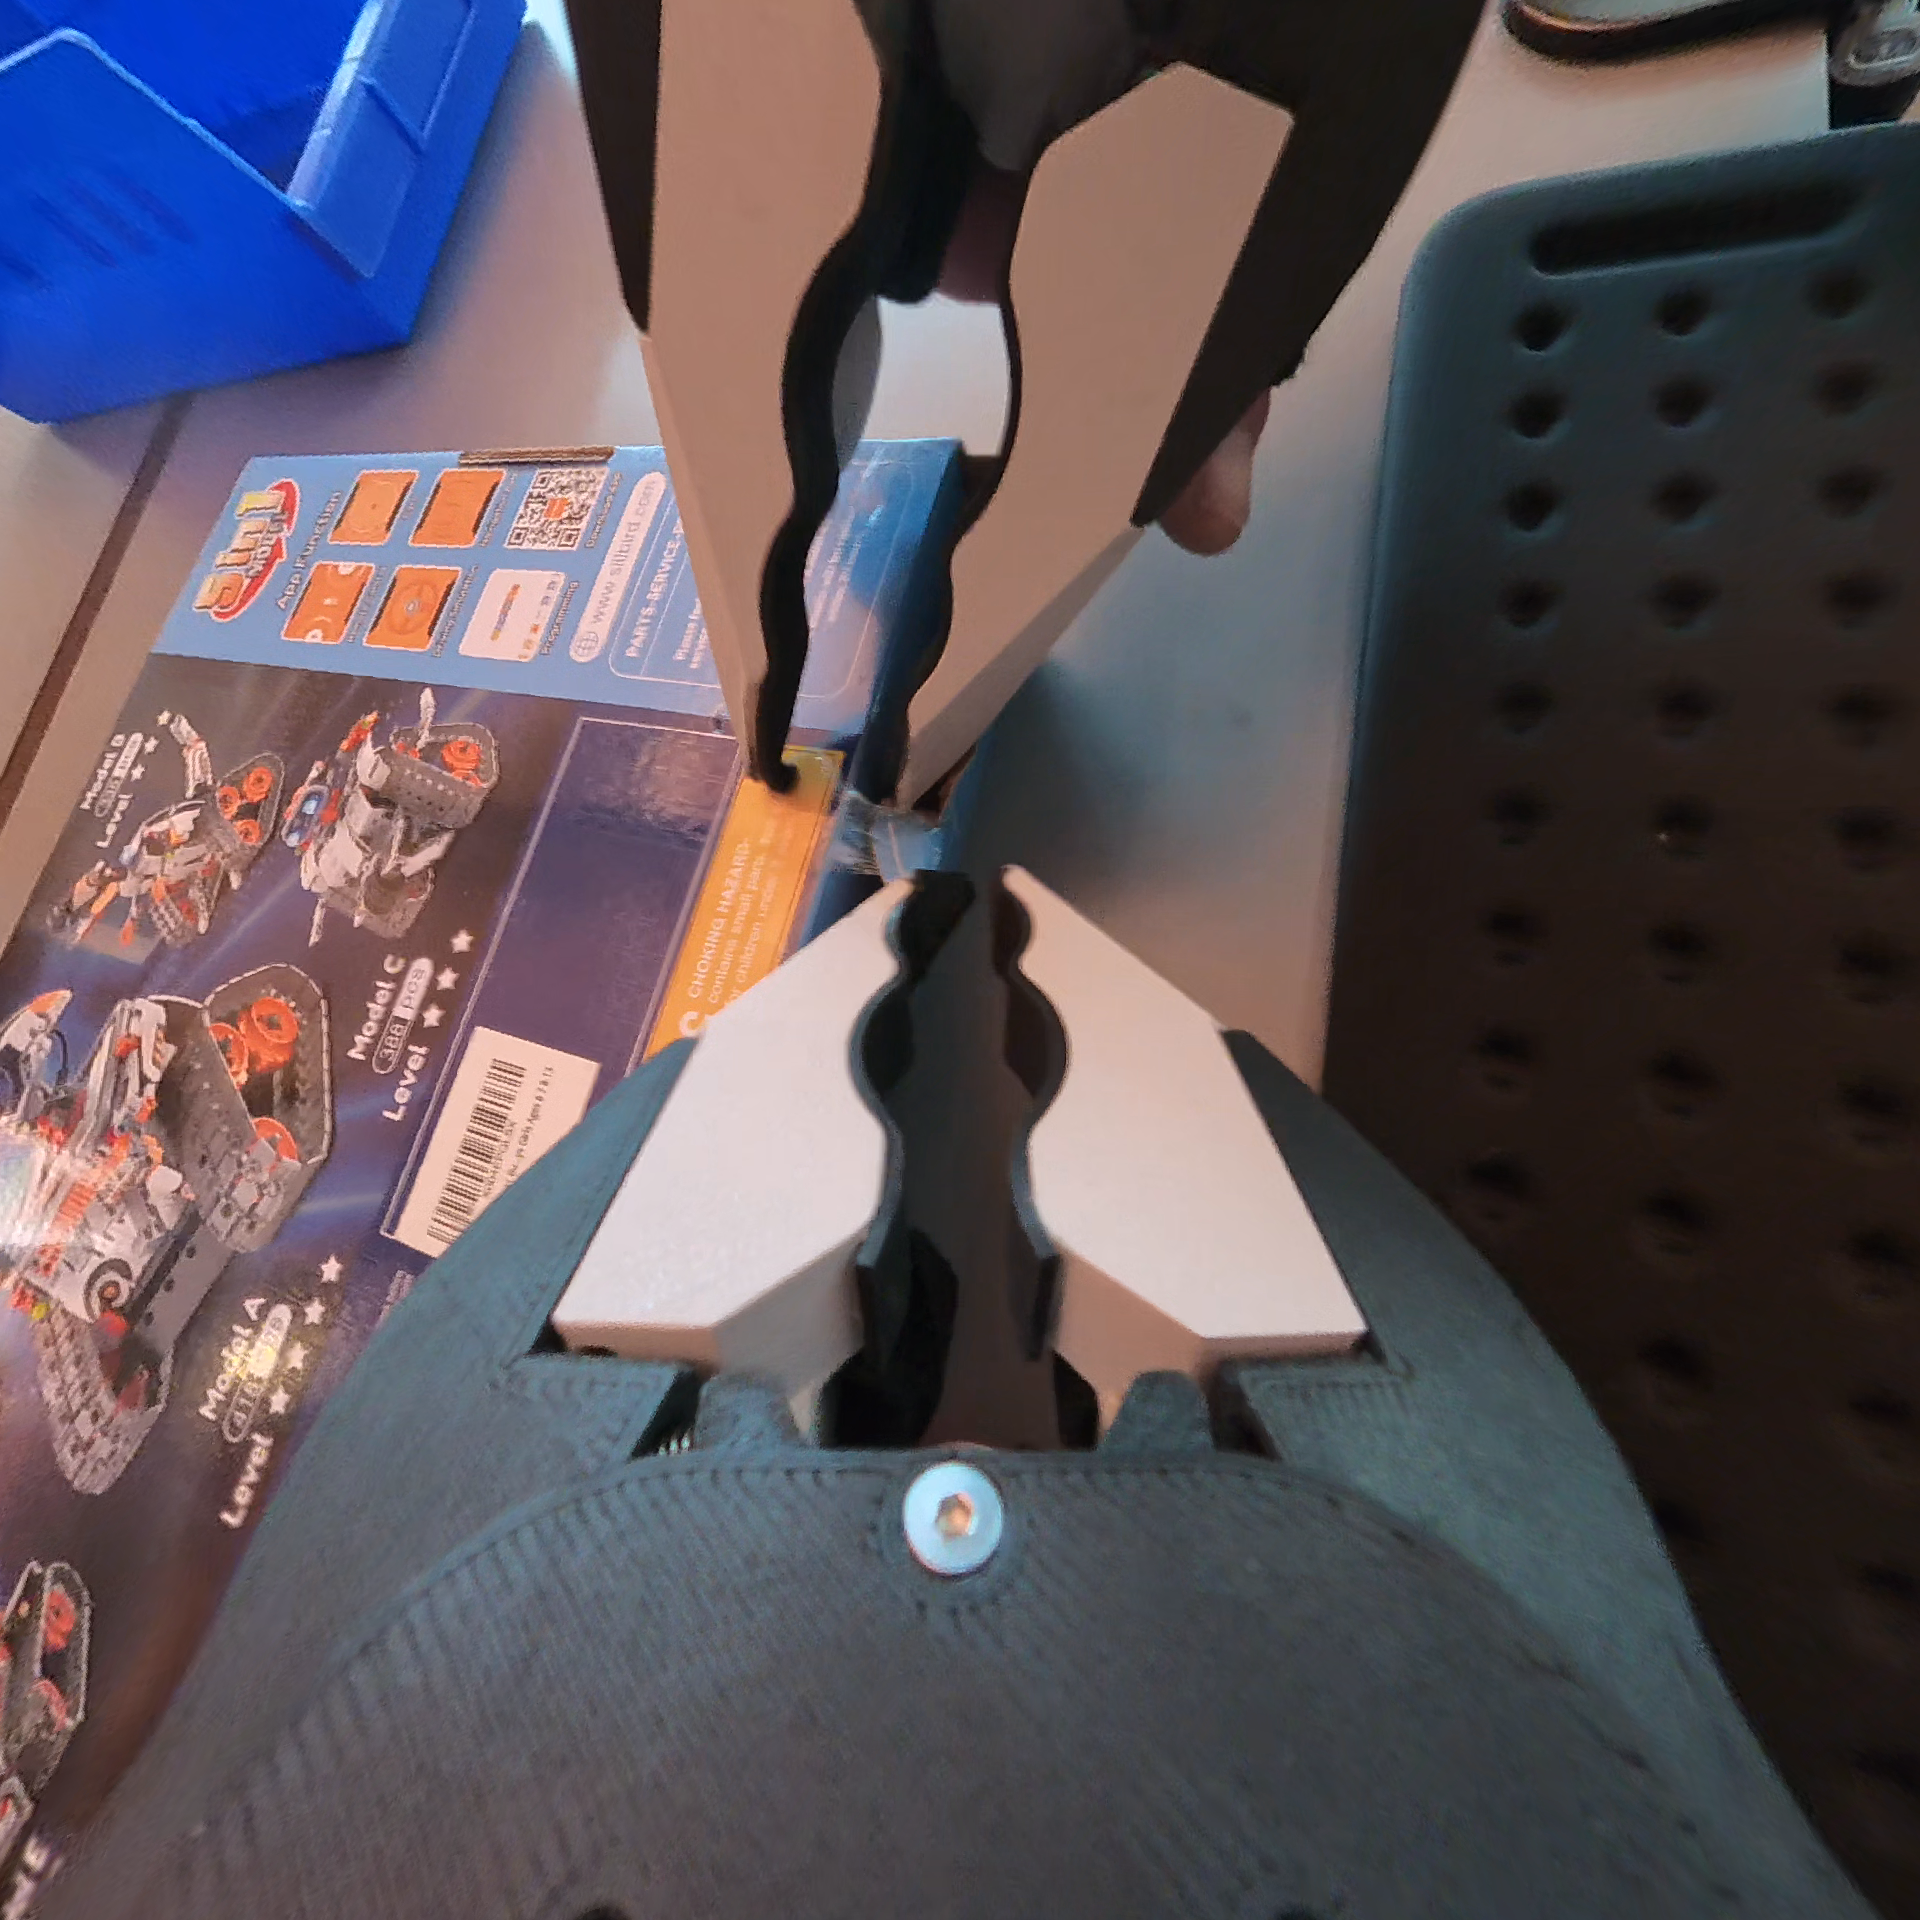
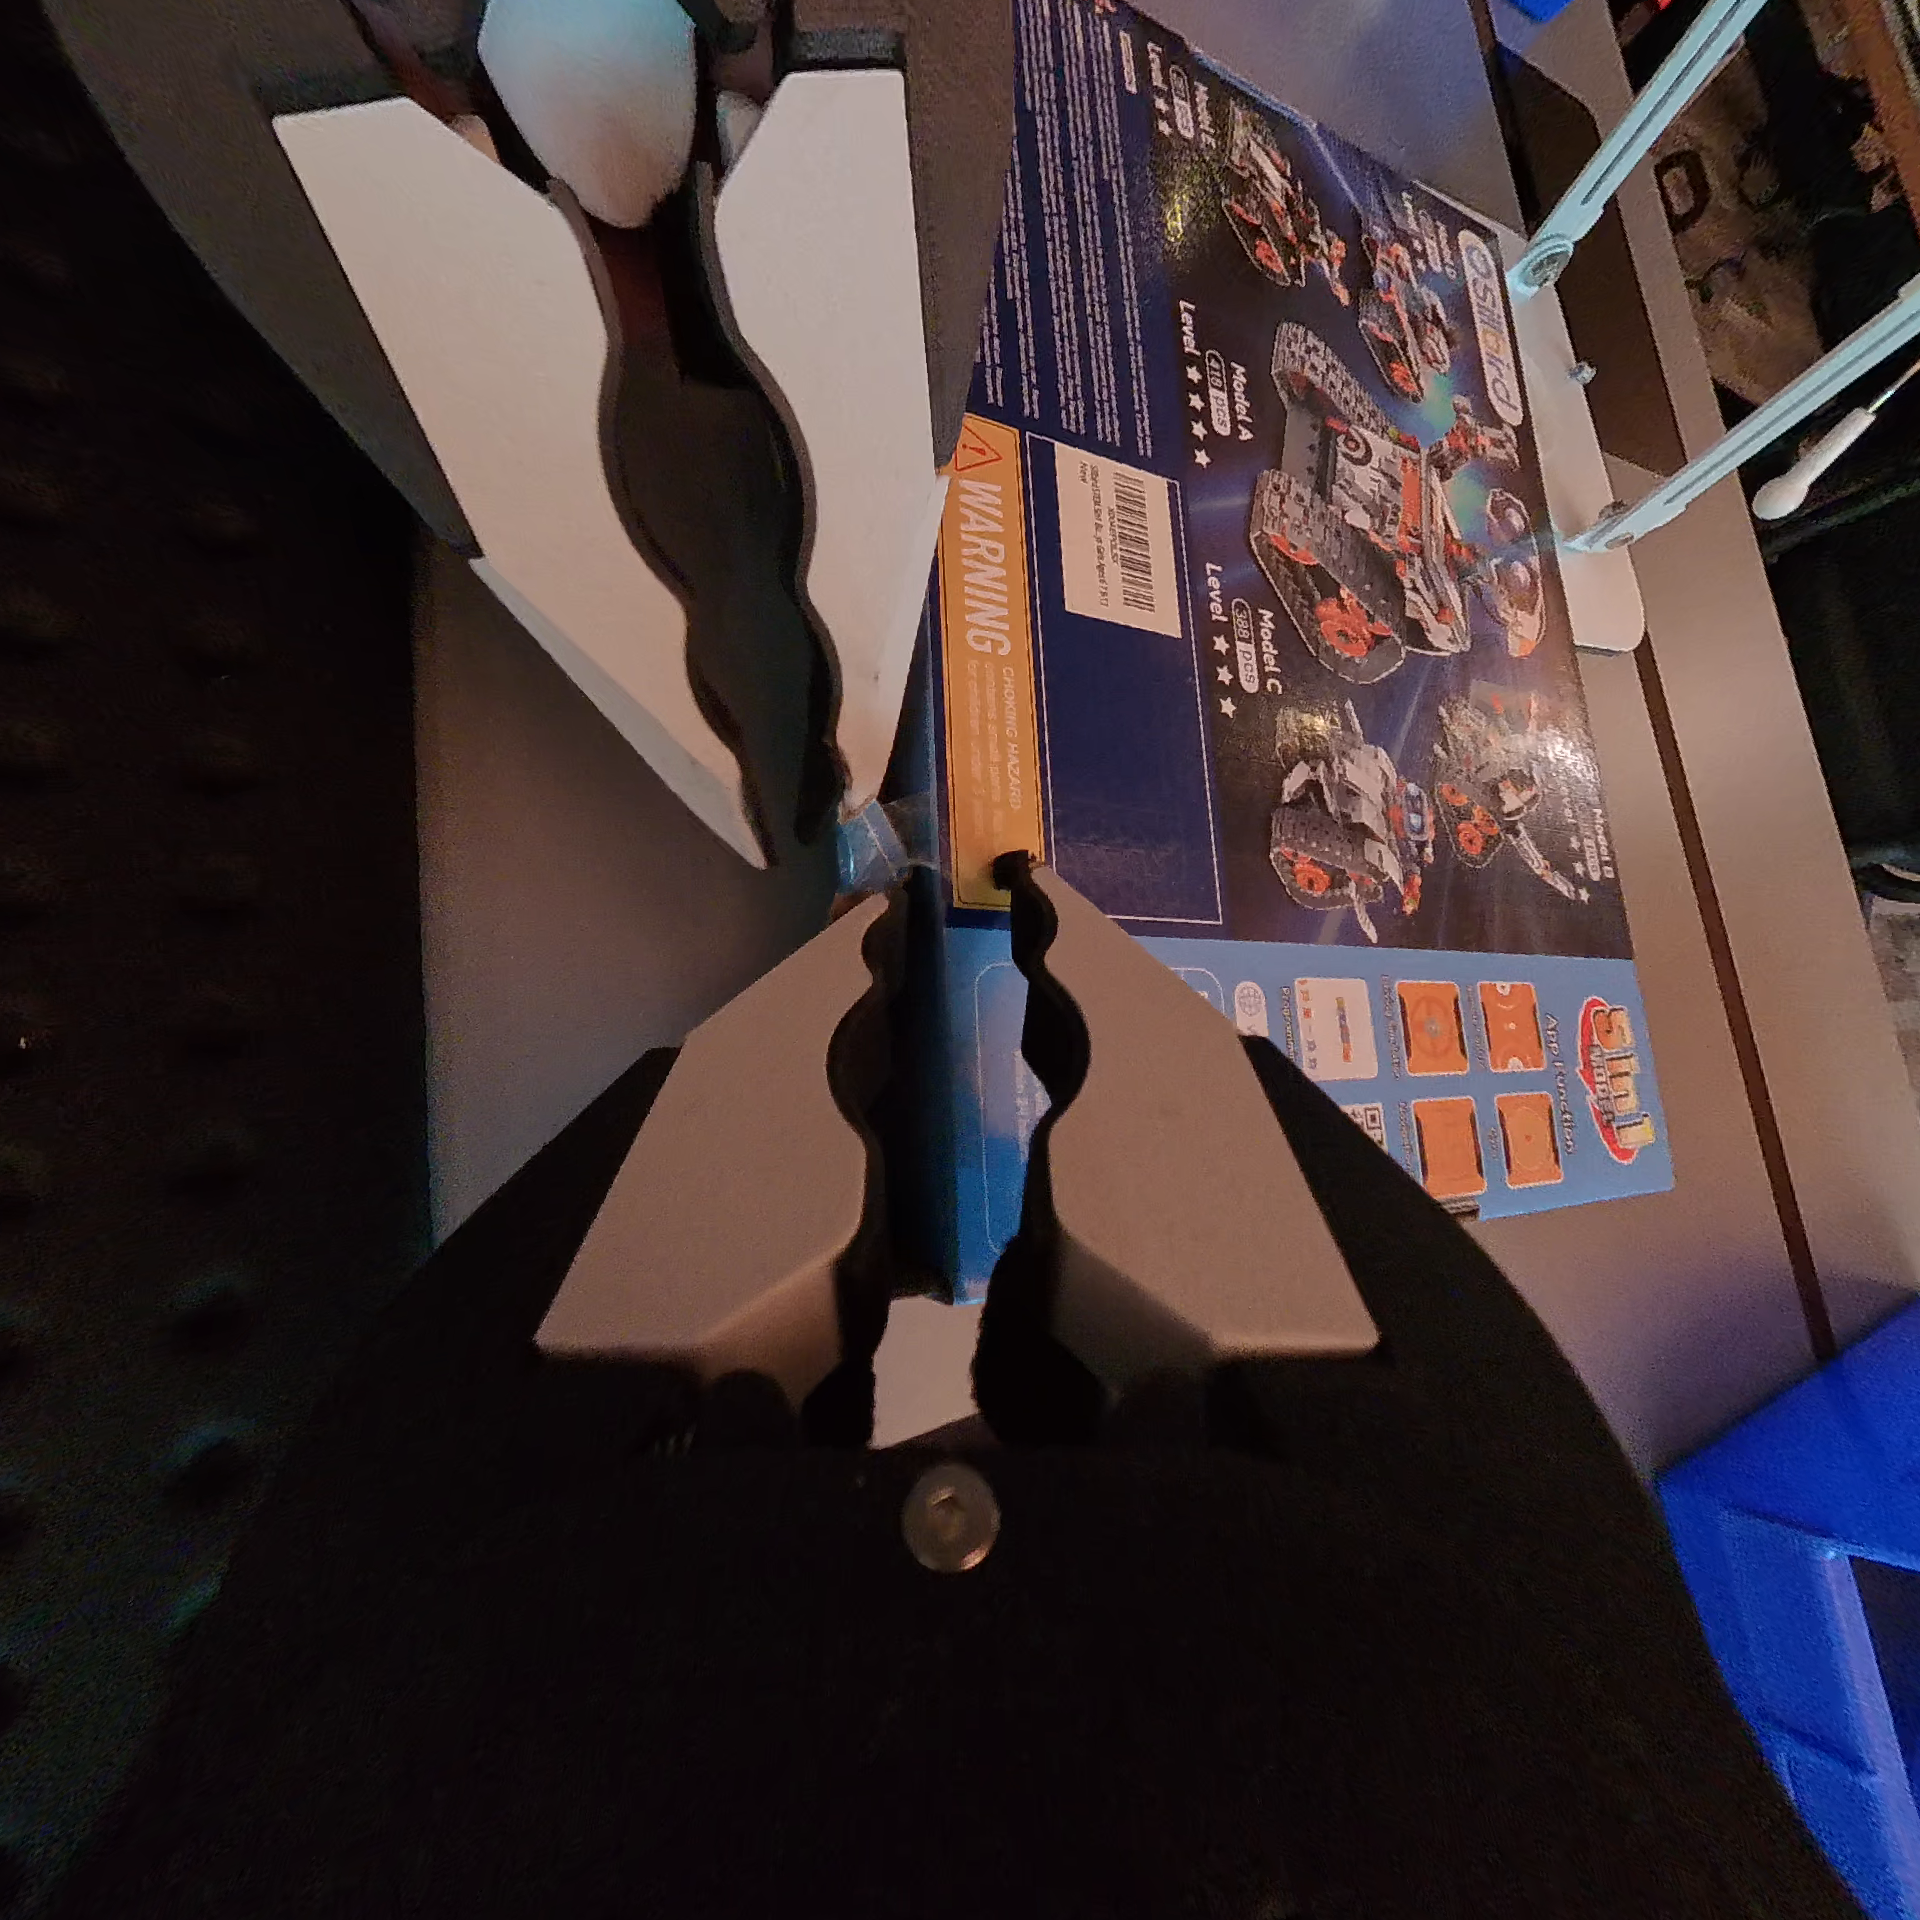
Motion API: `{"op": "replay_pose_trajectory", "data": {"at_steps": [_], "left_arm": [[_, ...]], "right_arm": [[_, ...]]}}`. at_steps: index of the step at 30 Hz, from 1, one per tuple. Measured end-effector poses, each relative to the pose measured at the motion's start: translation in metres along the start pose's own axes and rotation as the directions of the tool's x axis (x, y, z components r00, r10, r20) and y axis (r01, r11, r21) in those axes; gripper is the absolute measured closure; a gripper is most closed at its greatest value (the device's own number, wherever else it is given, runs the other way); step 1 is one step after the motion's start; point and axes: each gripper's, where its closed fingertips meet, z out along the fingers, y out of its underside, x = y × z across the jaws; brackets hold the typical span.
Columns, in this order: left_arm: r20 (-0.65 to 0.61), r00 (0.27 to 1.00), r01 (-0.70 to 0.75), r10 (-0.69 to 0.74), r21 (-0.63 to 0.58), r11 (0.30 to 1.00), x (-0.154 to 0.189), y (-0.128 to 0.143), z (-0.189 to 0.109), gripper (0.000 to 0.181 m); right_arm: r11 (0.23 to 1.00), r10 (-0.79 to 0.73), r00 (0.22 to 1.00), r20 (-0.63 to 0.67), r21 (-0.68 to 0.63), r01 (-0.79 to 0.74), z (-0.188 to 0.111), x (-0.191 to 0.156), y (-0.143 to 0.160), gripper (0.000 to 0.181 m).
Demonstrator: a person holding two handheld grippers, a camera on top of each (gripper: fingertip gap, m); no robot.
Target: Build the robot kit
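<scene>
A flat blue toy building-set box lies on a grey table. It also shows in the right wrist view. My right gripper is shut on the box's near edge, one finger on the orange warning label on top and the other against the side wall. It enters the left wrist view from above. A crumpled strip of clear tape lifts off that edge. My left gripper has its jaws almost together at the tape's end. In the right wrist view the tape runs up to its tips.
A blue plastic bin stands beyond the box and shows at the lower right in the right wrist view. A dark perforated panel lies beside the table. A white stand with metal arms sits past the box. The tips of both grippers are at nearly the same place.
</scene>
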Motion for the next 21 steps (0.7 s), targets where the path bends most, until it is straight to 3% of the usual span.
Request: {"op": "replay_pose_trajectory", "data": {"at_steps": [2,21], "left_arm": [[-0.012,1.000,-0.015,0.015,0.001,1.000,-0.003,0.000,0.000,0.181],[-0.044,0.995,-0.087,0.087,0.013,0.996,-0.001,0.002,0.002,0.181]], "right_arm": [[1.000,-0.007,1.000,0.008,0.003,0.007,0.002,0.001,-0.002,0.166],[0.990,0.098,0.994,0.042,0.098,-0.102,0.011,-0.001,-0.014,0.169]]}}
